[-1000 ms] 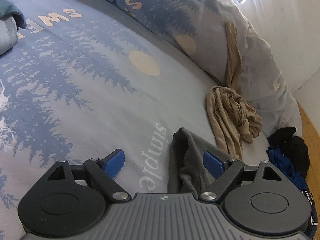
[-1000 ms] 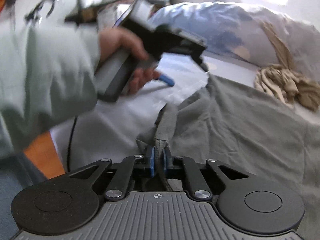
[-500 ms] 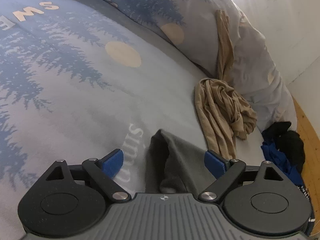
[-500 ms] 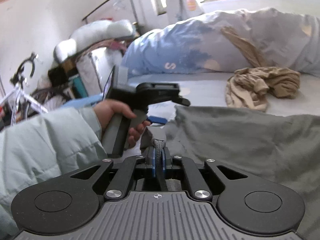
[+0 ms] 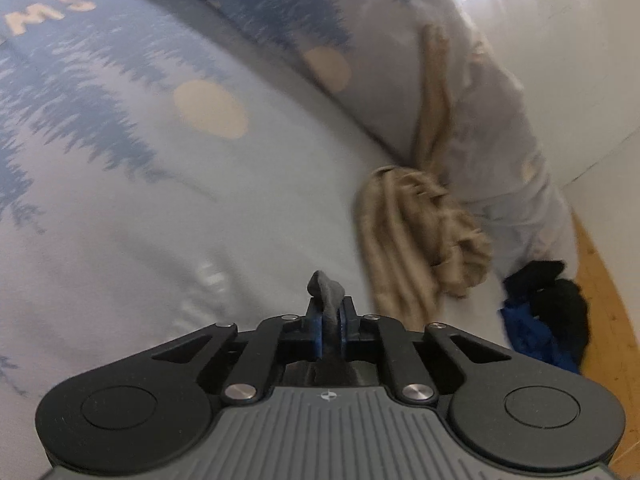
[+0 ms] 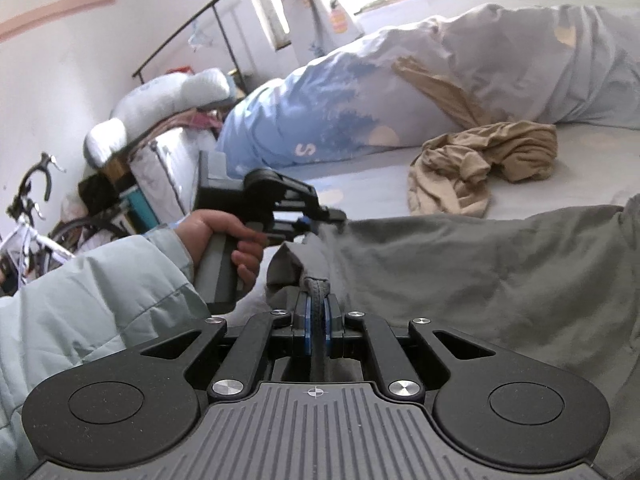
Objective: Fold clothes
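**Grip closed on grey cloth — both ends now held**

Left gripper has clamped its blue pads onto an edge of the grey garment; half a second ago its fingers stood wide apart with that cloth lying loose between them. Right gripper is likewise pinched shut on a bunched corner of the same garment, as it was before. With two holds, the piece can likely be lifted and spread for a fold. The garment drapes across the bed, rumpled.

Counted: two grippers, one grey garment, one tan garment heaped just beside the duvet, one dark-and-blue bundle at the bed's edge — how many pieces it holds, I cannot tell.
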